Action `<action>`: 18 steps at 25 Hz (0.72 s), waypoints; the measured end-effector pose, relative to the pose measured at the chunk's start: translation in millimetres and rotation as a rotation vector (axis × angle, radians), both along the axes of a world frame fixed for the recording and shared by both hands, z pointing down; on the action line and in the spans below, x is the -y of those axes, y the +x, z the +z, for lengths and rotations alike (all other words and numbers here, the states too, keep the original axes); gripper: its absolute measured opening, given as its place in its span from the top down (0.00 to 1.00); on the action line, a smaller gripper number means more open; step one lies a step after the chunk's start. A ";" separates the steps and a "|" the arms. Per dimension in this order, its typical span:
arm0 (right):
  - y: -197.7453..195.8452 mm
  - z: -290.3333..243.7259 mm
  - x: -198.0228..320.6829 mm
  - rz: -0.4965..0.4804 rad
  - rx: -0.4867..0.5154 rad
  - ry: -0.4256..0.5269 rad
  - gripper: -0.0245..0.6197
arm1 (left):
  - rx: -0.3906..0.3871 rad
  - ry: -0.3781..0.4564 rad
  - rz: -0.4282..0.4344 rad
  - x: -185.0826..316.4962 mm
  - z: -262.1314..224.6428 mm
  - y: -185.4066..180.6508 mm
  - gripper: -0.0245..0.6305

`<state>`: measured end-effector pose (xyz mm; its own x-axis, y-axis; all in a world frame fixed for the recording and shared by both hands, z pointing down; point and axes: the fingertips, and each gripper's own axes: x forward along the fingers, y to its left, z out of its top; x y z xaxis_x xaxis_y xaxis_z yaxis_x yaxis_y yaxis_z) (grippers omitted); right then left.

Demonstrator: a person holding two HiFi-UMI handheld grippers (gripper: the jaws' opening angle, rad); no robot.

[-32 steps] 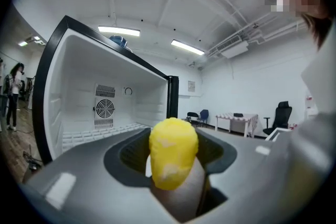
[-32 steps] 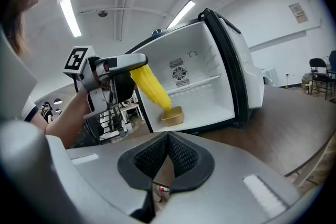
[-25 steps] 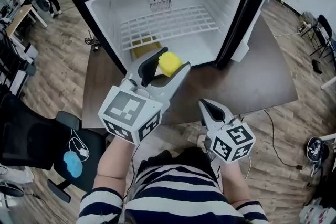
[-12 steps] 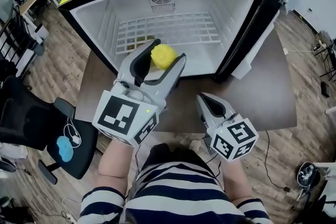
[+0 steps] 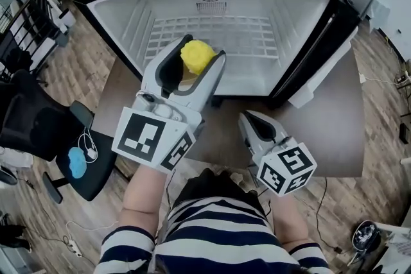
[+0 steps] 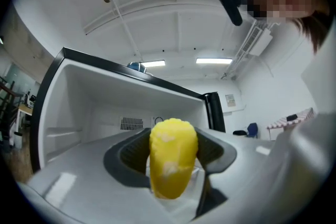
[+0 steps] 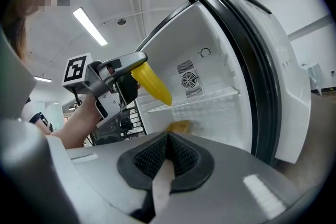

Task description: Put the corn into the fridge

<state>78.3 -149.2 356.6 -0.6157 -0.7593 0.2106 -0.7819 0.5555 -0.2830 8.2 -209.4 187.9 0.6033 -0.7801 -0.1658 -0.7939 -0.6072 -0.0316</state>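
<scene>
My left gripper (image 5: 201,62) pinches the yellow corn cob (image 5: 197,56) by its base, tip aimed into the open black, white-lined fridge (image 5: 292,16), ready for its wire shelf (image 5: 212,32). My right gripper (image 5: 252,123), pressed together and empty, hangs near-right, clear of the opening.

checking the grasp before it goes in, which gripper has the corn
The left gripper, raised at the open fridge: its jaws are shut on the yellow corn. The right gripper hangs lower, jaws together and empty.
</scene>
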 end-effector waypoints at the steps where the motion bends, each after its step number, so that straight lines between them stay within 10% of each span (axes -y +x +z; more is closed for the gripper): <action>1: -0.5 0.5 1.1 -0.009 0.001 0.000 0.98 | -0.004 -0.001 -0.010 2.5 0.7 0.1 0.96; 18: 6.2 17.3 8.6 -0.109 0.000 -0.016 0.98 | -0.025 0.056 -0.136 36.1 5.4 14.4 0.96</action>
<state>84.4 -157.8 373.9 -0.6942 -0.6848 0.2217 -0.7173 0.6324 -0.2924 22.6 -245.5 193.3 0.4880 -0.8433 -0.2252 -0.8696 -0.4920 -0.0419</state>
